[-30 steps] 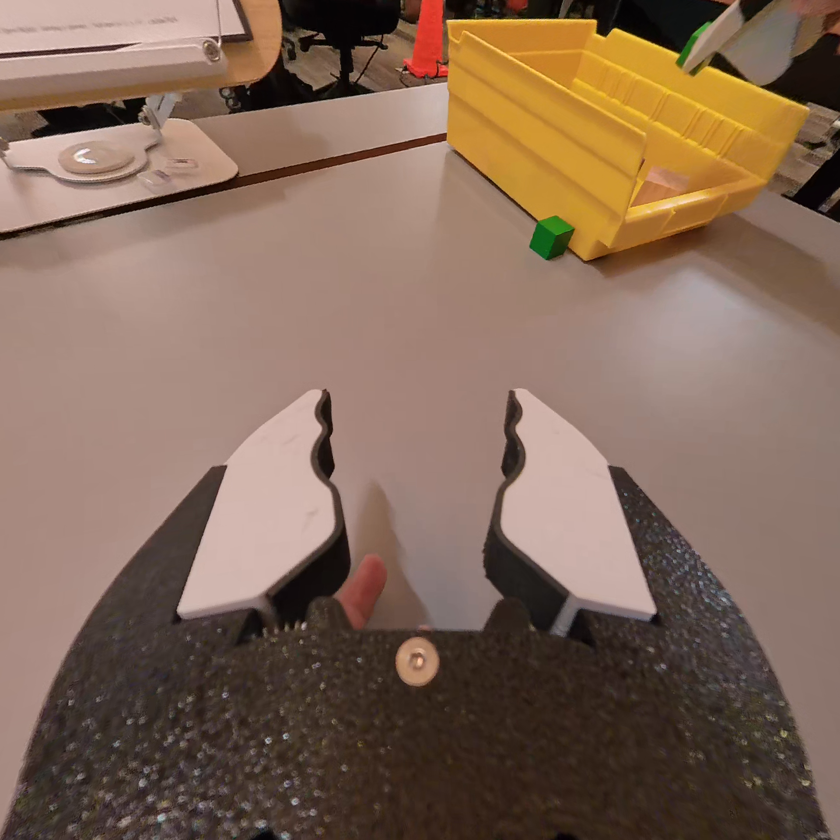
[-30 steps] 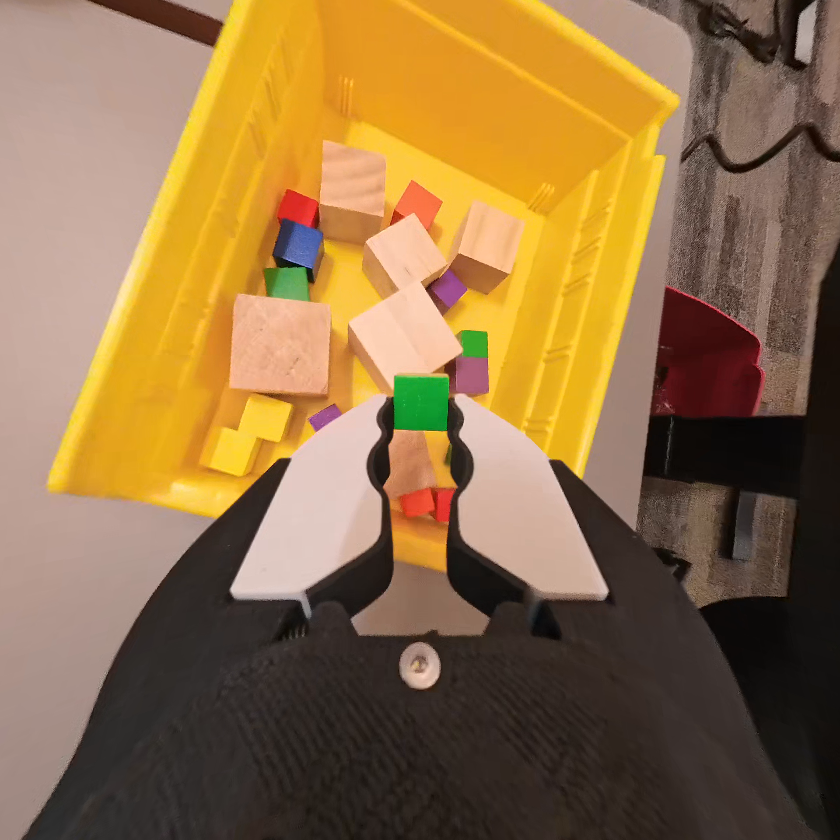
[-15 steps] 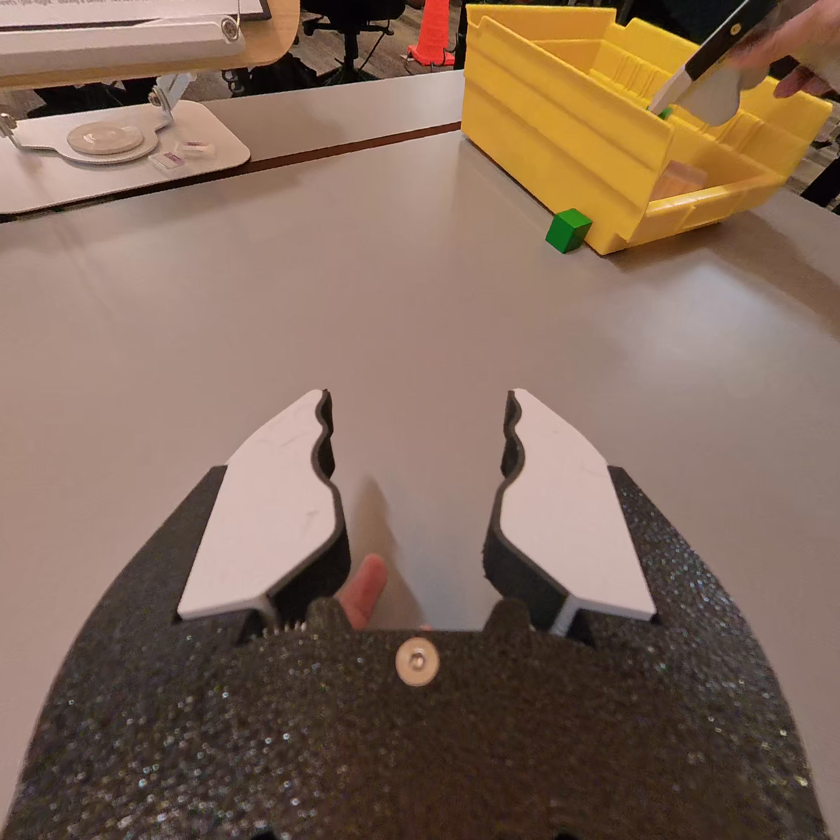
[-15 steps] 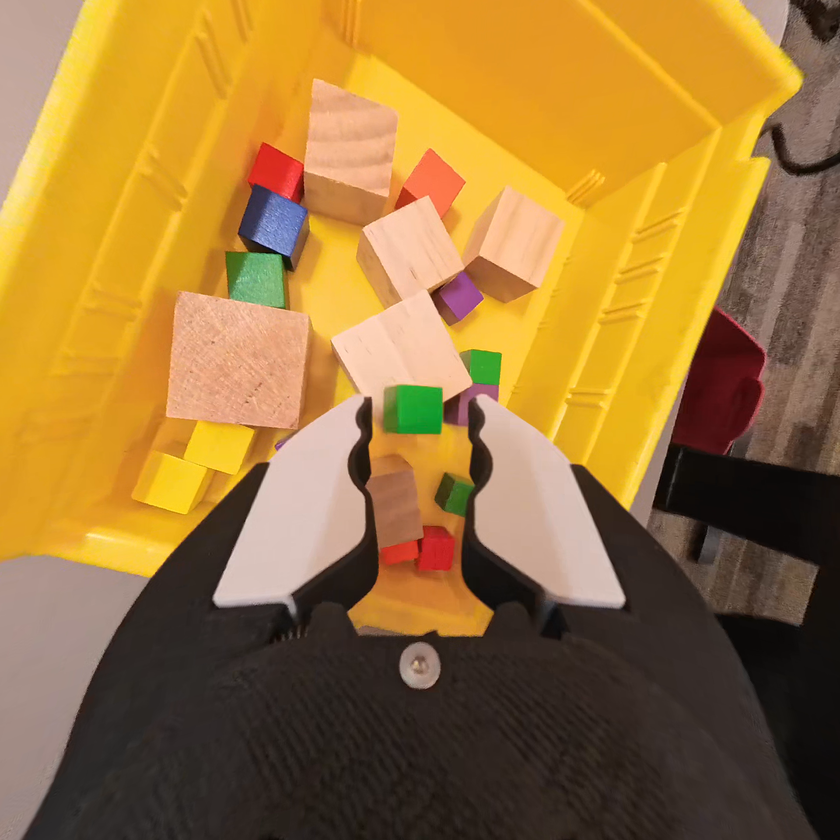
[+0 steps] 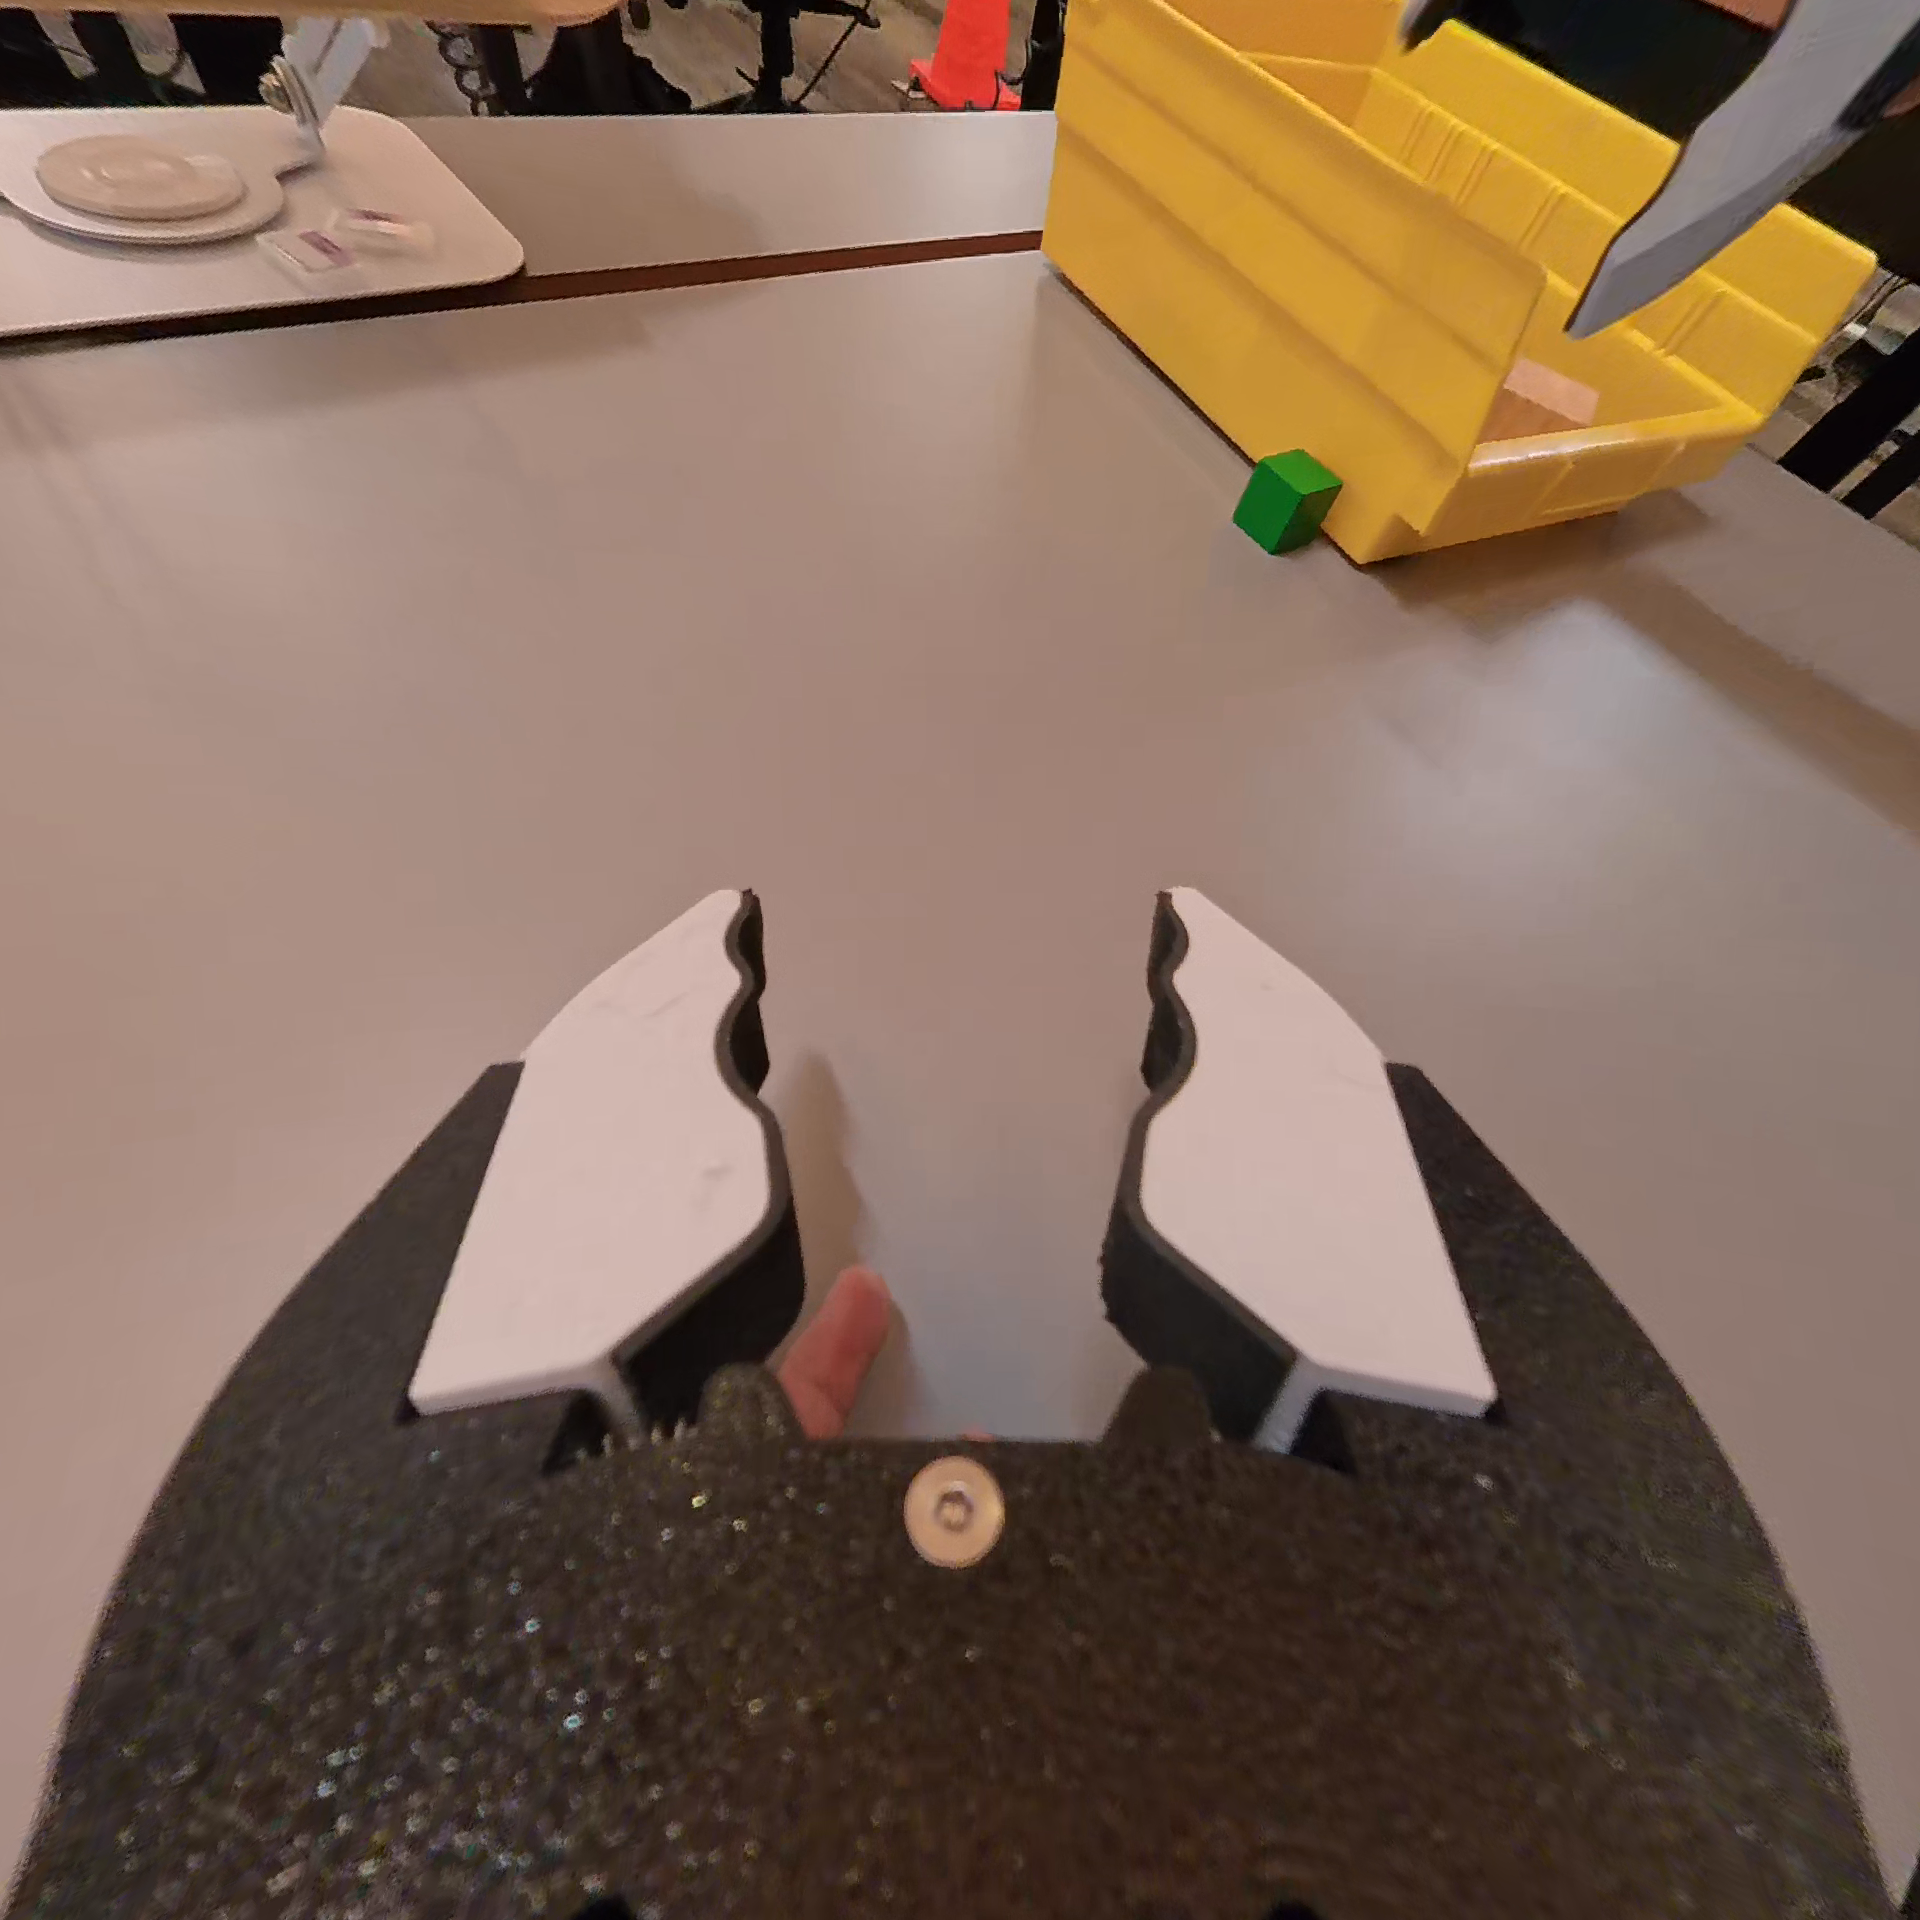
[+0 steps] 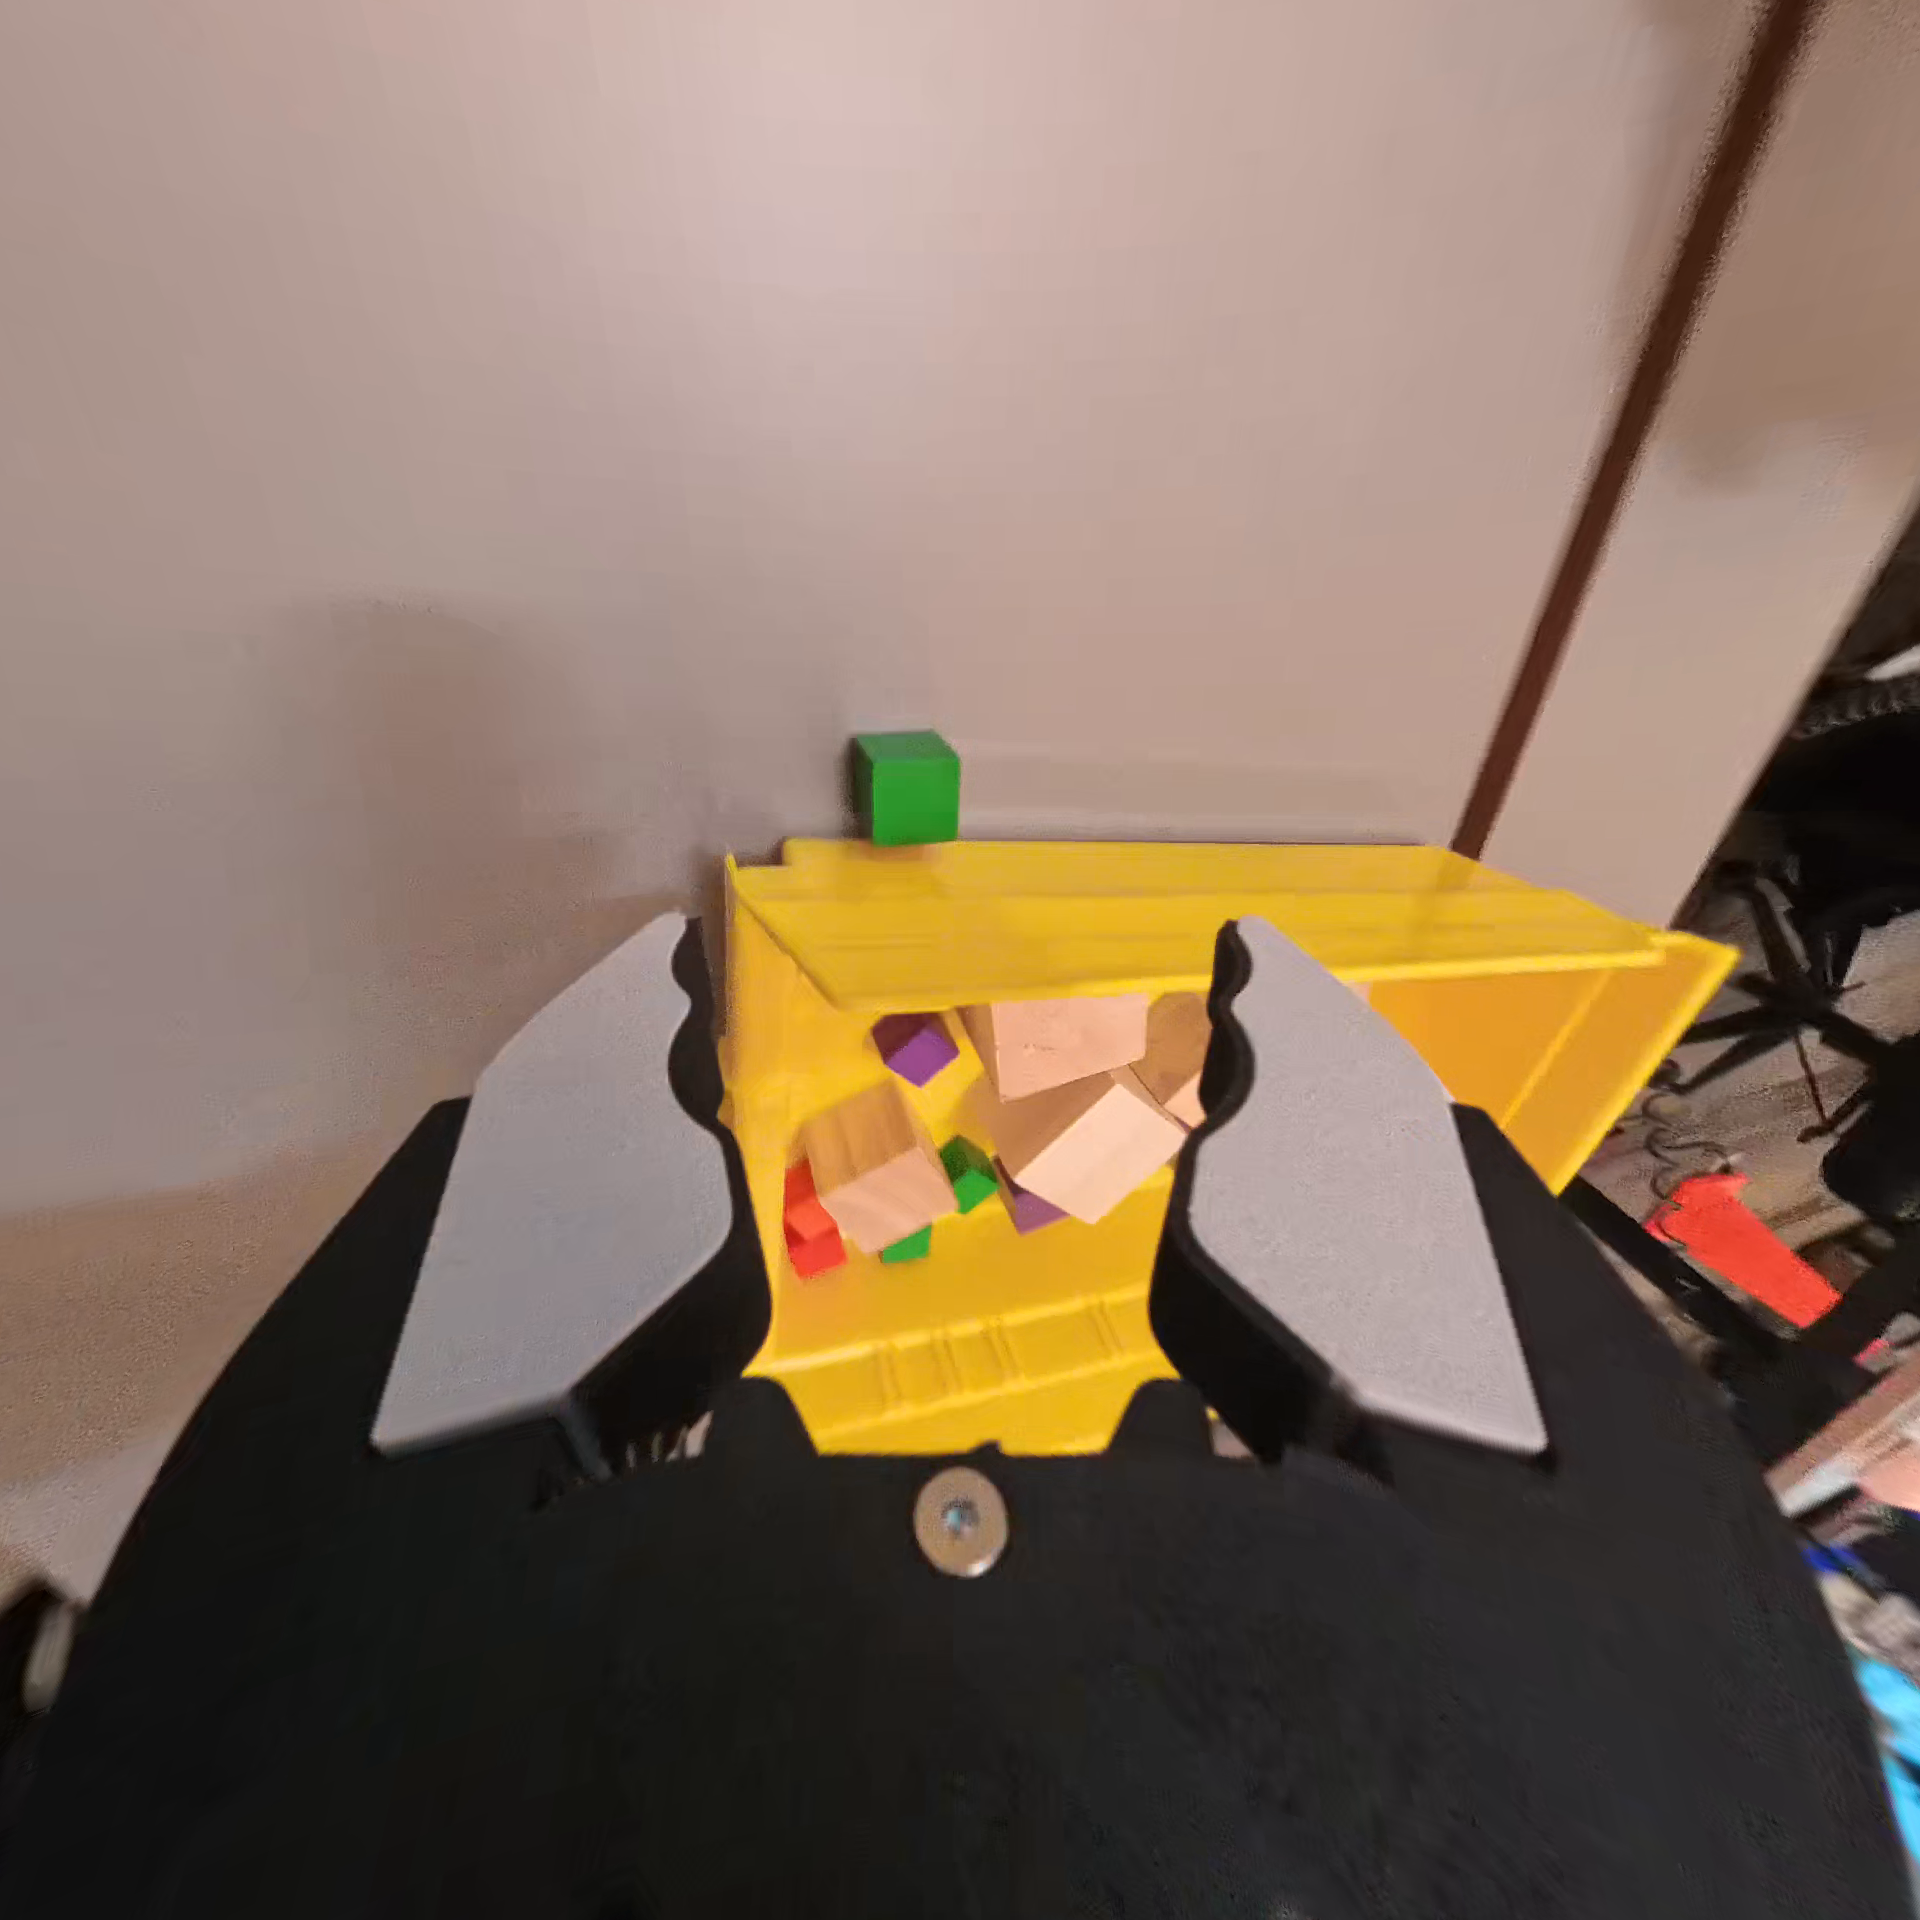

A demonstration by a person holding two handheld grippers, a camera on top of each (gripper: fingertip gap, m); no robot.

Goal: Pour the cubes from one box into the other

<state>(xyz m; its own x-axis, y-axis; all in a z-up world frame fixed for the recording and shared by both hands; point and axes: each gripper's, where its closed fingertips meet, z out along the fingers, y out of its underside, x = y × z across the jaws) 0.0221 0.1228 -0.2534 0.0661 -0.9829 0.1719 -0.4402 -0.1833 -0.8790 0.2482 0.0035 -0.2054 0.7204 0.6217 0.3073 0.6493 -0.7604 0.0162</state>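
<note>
A yellow box (image 5: 1288,260) stands on the grey table at the far right. It holds several wooden cubes (image 6: 1081,1143) and small coloured cubes, among them purple (image 6: 914,1044) and red (image 6: 810,1226). One green cube (image 5: 1286,502) lies on the table against the box's outer wall; it also shows in the right wrist view (image 6: 904,787). My left gripper (image 5: 956,904) is open and empty, low over the bare table, well short of the box. My right gripper (image 6: 956,925) is open wide and empty above the box (image 6: 987,1340); one of its fingers (image 5: 1714,177) shows in the left wrist view.
A light board with a round plate (image 5: 145,187) lies far left beyond a dark table seam (image 5: 727,272). An orange cone (image 5: 971,52) stands on the floor behind. The table edge, chairs and a red object (image 6: 1745,1257) are to the right of the box.
My right gripper opened and let go of the green cube it held over the box, then swung to look across the box. The left gripper moved slightly; it stays open.
</note>
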